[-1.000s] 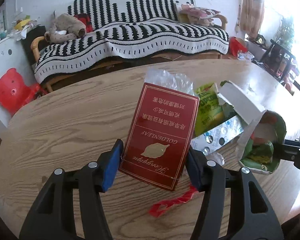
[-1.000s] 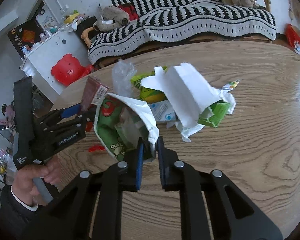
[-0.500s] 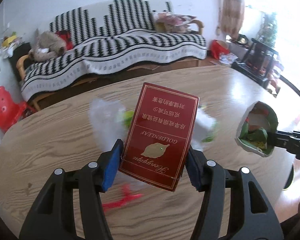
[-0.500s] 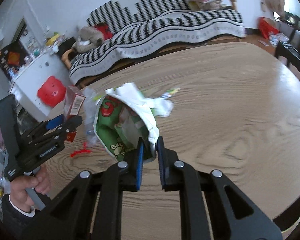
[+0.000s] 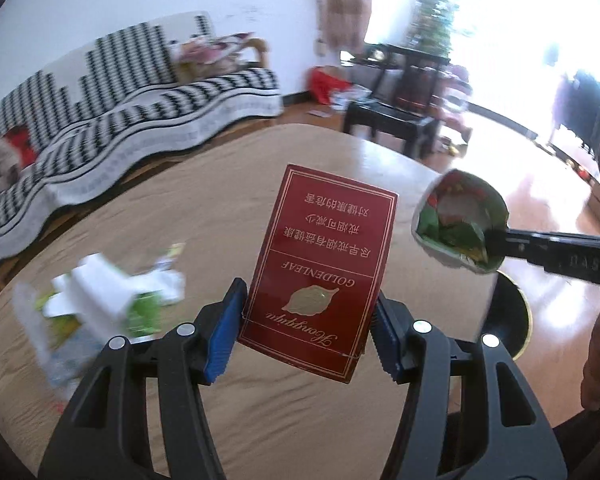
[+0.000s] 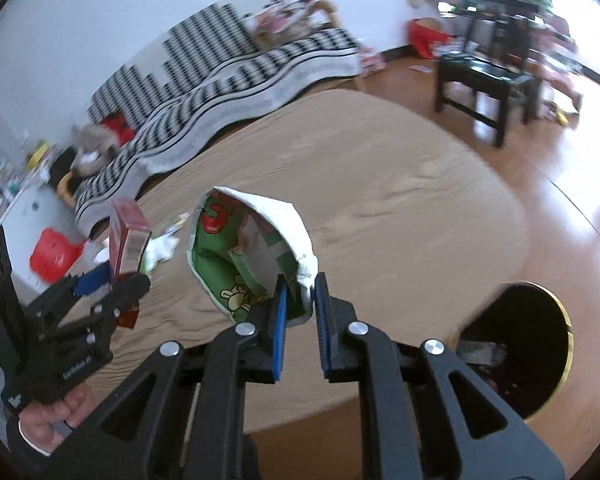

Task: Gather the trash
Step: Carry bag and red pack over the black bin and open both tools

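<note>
My left gripper (image 5: 306, 334) is shut on a dark red cigarette box (image 5: 320, 268) and holds it upright above the wooden table (image 5: 204, 216). The box also shows in the right wrist view (image 6: 128, 240), with the left gripper (image 6: 100, 288) below it. My right gripper (image 6: 300, 292) is shut on the rim of a green and white paper cup (image 6: 252, 256), held open-mouthed above the table; the cup also shows in the left wrist view (image 5: 458, 226). A black bin with a gold rim (image 6: 516, 340) stands on the floor beyond the table's right edge.
A blurred pile of paper and green wrappers (image 5: 100, 300) lies on the table's left part. A striped sofa (image 5: 120, 92) stands behind the table. A dark side table (image 6: 488, 76) stands on the floor at the right. A red stool (image 6: 54, 254) is at the far left.
Both grippers have swung to the right with the red box and the cup, away from the trash pile. The bin by the table's right edge has come into view.
</note>
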The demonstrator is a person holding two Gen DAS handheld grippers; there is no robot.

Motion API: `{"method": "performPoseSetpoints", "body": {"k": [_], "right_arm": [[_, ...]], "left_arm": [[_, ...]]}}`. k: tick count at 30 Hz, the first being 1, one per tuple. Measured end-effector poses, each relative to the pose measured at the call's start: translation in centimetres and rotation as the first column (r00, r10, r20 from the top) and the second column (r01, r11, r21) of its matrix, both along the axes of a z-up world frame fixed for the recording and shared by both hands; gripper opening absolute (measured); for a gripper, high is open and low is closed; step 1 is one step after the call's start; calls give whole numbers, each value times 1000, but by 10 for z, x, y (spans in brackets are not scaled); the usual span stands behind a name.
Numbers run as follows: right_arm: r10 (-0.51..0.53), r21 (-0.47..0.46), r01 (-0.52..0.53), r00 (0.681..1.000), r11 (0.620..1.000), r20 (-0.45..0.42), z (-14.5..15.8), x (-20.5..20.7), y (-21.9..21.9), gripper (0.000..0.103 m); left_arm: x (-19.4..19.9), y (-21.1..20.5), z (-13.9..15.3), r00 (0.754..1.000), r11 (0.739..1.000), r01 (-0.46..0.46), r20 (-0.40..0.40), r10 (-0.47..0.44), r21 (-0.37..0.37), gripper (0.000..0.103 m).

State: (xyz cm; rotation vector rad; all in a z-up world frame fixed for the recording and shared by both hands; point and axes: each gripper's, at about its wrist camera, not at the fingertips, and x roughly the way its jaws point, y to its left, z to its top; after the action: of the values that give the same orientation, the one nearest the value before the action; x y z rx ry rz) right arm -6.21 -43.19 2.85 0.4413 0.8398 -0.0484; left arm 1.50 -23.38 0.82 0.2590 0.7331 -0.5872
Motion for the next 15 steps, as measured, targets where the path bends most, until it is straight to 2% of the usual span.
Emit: {"method": "performPoseSetpoints", "body": {"k": [7,15], "right_arm": [[-178,12,178,984,984,-9,-9,-58,-93,14],[-339,18,340,939,940,-58,-33,-117,-173,14]], "left_arm": [[-26,-80,-14,991,992,128,-41,-128,-11,57],[-68,-157,-45,955,960,280,-103,-279,-4,57]]}}
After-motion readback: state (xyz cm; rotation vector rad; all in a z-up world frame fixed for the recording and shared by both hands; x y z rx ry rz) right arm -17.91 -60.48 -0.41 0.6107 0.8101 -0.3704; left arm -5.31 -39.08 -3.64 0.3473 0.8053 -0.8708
